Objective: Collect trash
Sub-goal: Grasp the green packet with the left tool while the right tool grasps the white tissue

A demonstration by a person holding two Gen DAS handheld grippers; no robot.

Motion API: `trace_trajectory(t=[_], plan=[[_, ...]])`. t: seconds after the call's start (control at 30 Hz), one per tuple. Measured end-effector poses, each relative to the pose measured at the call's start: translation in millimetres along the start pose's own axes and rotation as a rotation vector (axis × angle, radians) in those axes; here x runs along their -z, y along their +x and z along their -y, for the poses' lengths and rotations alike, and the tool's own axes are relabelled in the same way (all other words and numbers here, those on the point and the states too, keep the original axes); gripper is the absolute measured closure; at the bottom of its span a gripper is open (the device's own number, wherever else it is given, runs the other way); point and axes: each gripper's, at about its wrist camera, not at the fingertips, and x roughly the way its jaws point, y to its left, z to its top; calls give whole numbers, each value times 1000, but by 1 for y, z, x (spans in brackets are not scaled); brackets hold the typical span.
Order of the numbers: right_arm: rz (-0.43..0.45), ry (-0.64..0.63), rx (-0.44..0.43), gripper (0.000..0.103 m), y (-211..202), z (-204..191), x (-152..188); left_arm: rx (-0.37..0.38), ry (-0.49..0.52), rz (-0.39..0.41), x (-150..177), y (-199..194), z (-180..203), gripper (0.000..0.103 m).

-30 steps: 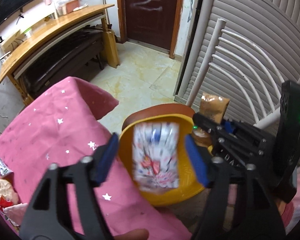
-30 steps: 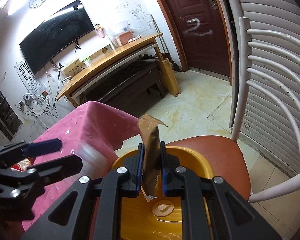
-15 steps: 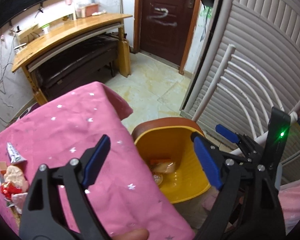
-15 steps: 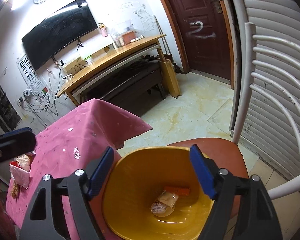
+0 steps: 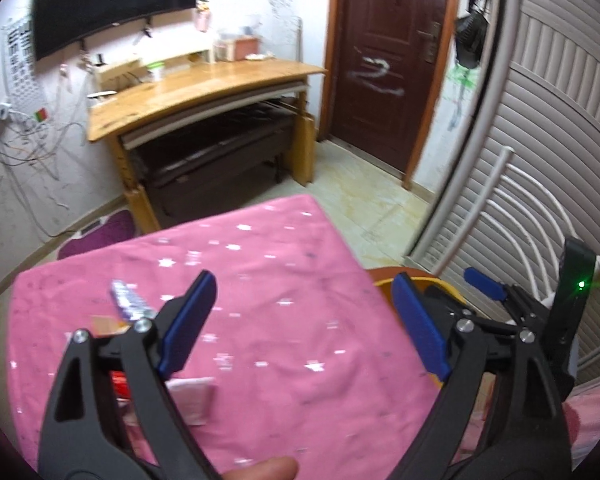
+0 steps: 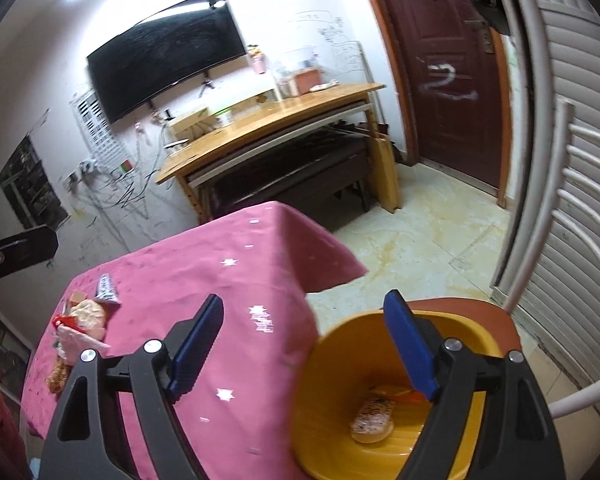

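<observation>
Fingers, left gripper [image 5: 302,322]: blue pads spread wide, nothing between them; the jaws have just been opening further. They hang over the pink star-print tabletop [image 5: 284,288].

Fingers, right gripper [image 6: 308,346]: likewise spread and empty, jaws also just opened further. Its left finger [image 6: 198,346] stands over the tabletop, its right finger [image 6: 410,350] over the rim of the yellow bin [image 6: 340,396].

Bin: stands on a brown chair seat [image 6: 496,312], just beside the tabletop edge, below and to the right of the right gripper's fingers. In the left wrist view only a sliver of its rim shows behind the left gripper's right finger.

Trash in bin: a pale printed wrapper [image 6: 374,416] at the bottom, with an orange packet [image 6: 394,392] just beyond it, both partly behind the right finger.

Trash left on tabletop: a loose heap [image 6: 82,322] of red, white and tan wrappers, well to the left of the right gripper's fingers; a silver-blue wrapper [image 6: 107,289] lies at its far edge. In the left wrist view the same heap sits behind and beside the left finger, blurred; the silver-blue wrapper [image 5: 129,302] shows just beyond that finger.

Chair back: white bars [image 6: 556,216], right of the bin.
</observation>
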Motion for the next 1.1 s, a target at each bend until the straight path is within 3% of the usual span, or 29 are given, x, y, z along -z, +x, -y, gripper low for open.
trace_trajectory(t=[0.33,0.6,0.83,1.0,1.1], plan=[[-35,-123,-138,25,13,-88,1,-141,-53,35,18,-35,-92,18],[-97,-234,-269,19,29,-160,14,-227,-150,-4,44,-47,-173,18],[-174,-343,-347,16,44,-212,29,-207,-235,-97,75,-24,-212,18],[-221,-411,-365,15,53,-234,41,-178,-254,-146,98,-3,-218,18],[-243,-432,-362,15,59,-243,46,-140,-272,-178,107,9,-217,24]])
